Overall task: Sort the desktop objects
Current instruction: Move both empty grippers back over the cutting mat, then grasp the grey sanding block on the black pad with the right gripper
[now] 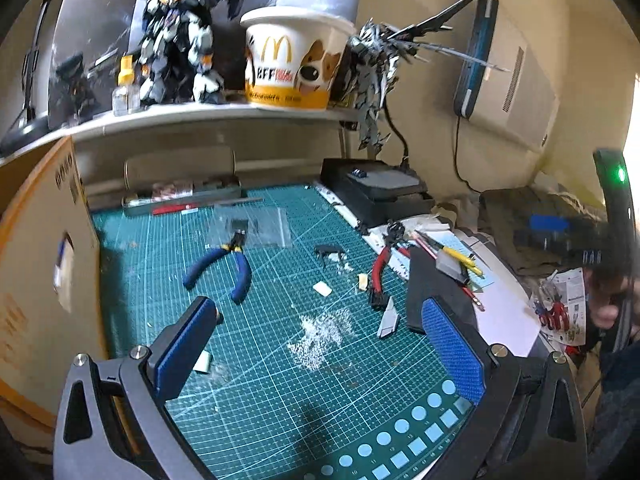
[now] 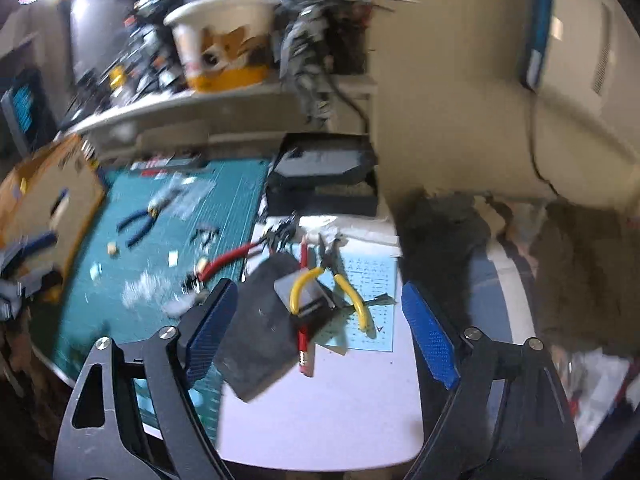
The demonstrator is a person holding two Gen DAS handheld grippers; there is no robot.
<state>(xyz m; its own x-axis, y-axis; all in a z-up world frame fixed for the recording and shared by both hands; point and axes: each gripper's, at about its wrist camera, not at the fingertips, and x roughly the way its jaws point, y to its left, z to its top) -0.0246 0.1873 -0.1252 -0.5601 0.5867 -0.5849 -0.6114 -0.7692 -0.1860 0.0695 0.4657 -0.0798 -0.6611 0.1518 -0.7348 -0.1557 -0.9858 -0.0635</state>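
We hold the left gripper [image 1: 320,344] above the green cutting mat [image 1: 256,392], its jaws spread wide with nothing between the blue pads [image 1: 182,346]. Left of the left finger stands a cardboard box [image 1: 40,264]. Ahead of that finger, well apart from it, the blue-handled pliers [image 1: 224,260] lie flat on the mat, their nose resting on a clear plastic bag [image 1: 256,226]. Between the fingers and just ahead of them sits a patch of white plastic shavings [image 1: 320,334]. Farther ahead, a small black part [image 1: 326,252] and a white scrap [image 1: 322,289] rest on the mat. Ahead of the right finger lie the red-handled nippers [image 1: 382,264], a grey angular part [image 1: 388,318] and a dark abrasive sheet [image 1: 434,284], which the right finger partly hides.

We hold the right gripper [image 2: 320,332] over white paper [image 2: 340,400], jaws likewise wide apart and empty. Its view is motion-blurred. Between the fingers, the dark sheet [image 2: 256,332] lies just beside the left pad [image 2: 208,328]. Ahead of the gap, the yellow-handled nippers [image 2: 332,284] lie across a grey block [image 2: 304,292], which sits over a red pencil [image 2: 306,344]. A pale blue printed sheet [image 2: 372,280] lies beneath them. Beyond, a black tray [image 2: 324,184] stands at the mat's edge.
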